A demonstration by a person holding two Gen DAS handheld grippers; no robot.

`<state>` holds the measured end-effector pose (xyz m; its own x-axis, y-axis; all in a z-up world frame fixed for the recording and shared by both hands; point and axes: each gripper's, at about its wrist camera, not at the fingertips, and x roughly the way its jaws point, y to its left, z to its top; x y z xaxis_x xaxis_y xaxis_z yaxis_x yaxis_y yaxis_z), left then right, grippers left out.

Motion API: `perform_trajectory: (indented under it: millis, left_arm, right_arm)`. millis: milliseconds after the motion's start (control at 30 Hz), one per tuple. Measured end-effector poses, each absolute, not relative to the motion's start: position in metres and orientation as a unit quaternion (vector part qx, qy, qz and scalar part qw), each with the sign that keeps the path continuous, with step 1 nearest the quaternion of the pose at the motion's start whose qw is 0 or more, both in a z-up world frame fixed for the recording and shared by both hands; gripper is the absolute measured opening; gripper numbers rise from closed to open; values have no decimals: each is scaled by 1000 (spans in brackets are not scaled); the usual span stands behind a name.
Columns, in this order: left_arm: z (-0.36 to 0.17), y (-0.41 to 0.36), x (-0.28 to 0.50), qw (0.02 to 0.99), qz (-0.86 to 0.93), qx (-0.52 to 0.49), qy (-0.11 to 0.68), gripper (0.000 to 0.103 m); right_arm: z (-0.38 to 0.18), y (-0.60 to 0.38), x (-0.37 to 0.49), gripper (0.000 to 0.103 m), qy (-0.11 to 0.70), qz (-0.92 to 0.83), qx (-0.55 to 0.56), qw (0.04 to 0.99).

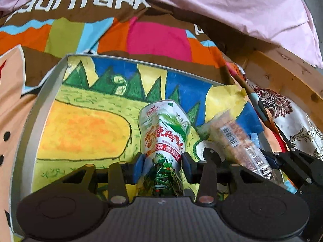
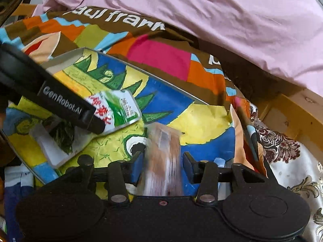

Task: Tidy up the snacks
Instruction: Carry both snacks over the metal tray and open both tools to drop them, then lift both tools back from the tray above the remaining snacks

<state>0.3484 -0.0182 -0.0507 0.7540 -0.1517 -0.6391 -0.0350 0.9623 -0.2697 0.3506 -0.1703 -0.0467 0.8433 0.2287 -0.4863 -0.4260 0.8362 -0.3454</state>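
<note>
Green-white seaweed packet: left hand-held gripper is clamping it above the tray.
Brown snack packet: right hand-held gripper is grasping it, beside the seaweed packet.

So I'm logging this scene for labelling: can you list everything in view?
seaweed snack packet: one, white and green, over the tray, in the left gripper.
clear snack pack: one, transparent with brownish contents, between the right gripper's fingers.
tray: one, grey rim, painted paper lining, on the bedding.
patterned bedding: one, multicoloured, under the tray.
pink sheet: one, behind.
wooden bed frame: one, right.
left gripper: black, blue pads.
right gripper: black.
</note>
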Motion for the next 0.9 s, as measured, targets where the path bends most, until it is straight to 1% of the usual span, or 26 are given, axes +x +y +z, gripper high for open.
perform_trajectory:
  millis: [33, 133, 200, 267, 300, 333, 400, 533, 567, 667, 700, 900]
  left_arm:
    - [-51, -19, 348, 927, -30, -135, 349, 52]
    - [-48, -20, 346, 925, -26, -134, 355, 61]
    - [-44, -18, 342, 927, -25, -135, 348, 63]
    - [-37, -14, 335, 932, -22, -138, 335, 76]
    - [-33, -12, 330, 935, -18, -140, 327, 80]
    - [-28, -10, 324, 938, -16, -142, 317, 82]
    - [-20, -7, 314, 941, -18, -143, 305, 85]
    - [-4, -3, 289, 950, -13, -142, 276, 95]
    - [0, -3, 283, 953, -13, -141, 268, 98]
    - [13, -3, 258, 961, -15, -135, 240, 102]
    - [17, -3, 249, 964, -17, -131, 232, 102]
    - [34, -9, 197, 975, -21, -101, 196, 102]
  right_arm:
    - [-45, -173, 351, 67, 218, 174, -219, 935]
    - [-37, -182, 346, 71, 217, 168, -194, 942]
    - [-32, -188, 342, 74, 215, 165, -179, 946]
    - [-23, -196, 332, 78, 206, 163, -156, 952]
    - [-17, -200, 326, 83, 199, 162, -144, 956]
    - [-11, -203, 320, 87, 190, 161, -134, 959]
    - [0, -209, 307, 89, 173, 161, -119, 964]
    - [23, -220, 278, 98, 137, 156, -91, 974]
    - [29, -223, 270, 99, 130, 153, -85, 976]
    - [43, -231, 247, 100, 117, 151, -71, 979]
    - [47, -234, 239, 102, 114, 152, -65, 980]
    - [65, -249, 193, 102, 98, 146, -39, 984]
